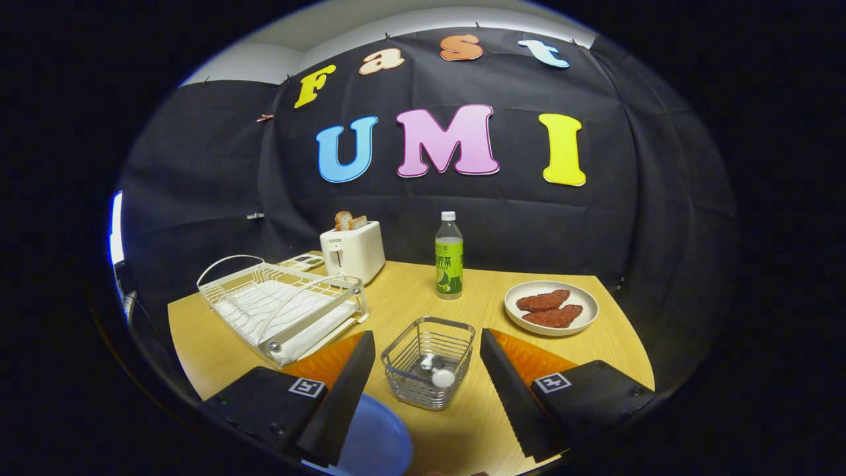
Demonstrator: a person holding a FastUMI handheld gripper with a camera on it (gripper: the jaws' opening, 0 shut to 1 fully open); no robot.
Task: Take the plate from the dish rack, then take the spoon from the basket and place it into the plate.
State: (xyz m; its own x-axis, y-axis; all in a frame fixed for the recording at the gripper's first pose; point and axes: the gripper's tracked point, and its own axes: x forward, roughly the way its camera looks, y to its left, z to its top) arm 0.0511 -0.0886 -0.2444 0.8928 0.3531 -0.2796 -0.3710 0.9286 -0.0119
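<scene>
while the gripper (427, 390) hovers low over the pale wooden tabletop (489, 291) with its fingers (344, 390) spread wide and holding nothing, the wire basket (429, 363) sits between them, the white spoon (437, 375) inside it. the blue plate (373, 439) lies beside the left finger, the white dish rack (281, 307) beyond. black cloth walls the booth.

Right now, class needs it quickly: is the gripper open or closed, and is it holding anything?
Gripper: open, holding nothing; its fingers stand apart either side of the wire basket, not touching it.
</scene>
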